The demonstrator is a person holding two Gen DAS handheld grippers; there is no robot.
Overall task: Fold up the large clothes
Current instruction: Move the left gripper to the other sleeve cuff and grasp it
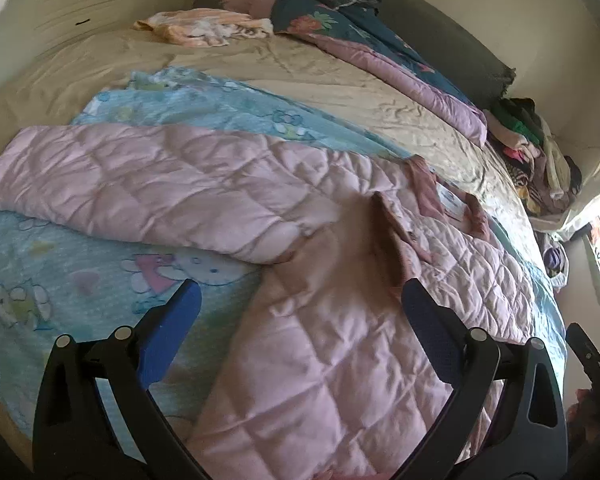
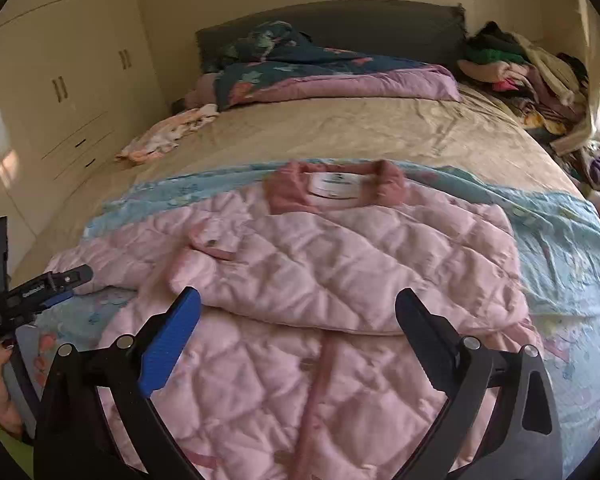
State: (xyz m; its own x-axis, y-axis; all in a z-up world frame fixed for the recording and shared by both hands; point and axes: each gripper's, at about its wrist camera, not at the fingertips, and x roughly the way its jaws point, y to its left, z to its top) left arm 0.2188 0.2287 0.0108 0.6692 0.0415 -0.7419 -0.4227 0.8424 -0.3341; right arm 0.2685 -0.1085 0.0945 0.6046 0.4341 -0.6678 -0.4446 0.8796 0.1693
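My left gripper (image 1: 300, 304) and right gripper (image 2: 298, 312) both hang released, holding nothing. The pink quilted jacket (image 2: 340, 264) lies beneath my fingertips, 1 sleeve folded across; the other sleeve and body remain.

This is a bedroom in a home. A wide bed (image 2: 340, 128) with a tan sheet fills most of both views, backed by a dark padded headboard (image 2: 340, 24). Against the headboard lies a rumpled floral quilt (image 2: 300, 68) (navy on top, mauve underneath). Left of the bed stands a cream built-in wardrobe (image 2: 60, 72) with paired handles and drawers. At the bed's far right corner sits a heap of loose clothes (image 2: 520, 72), possibly piled on a chair, though the edge distortion hides what supports it.
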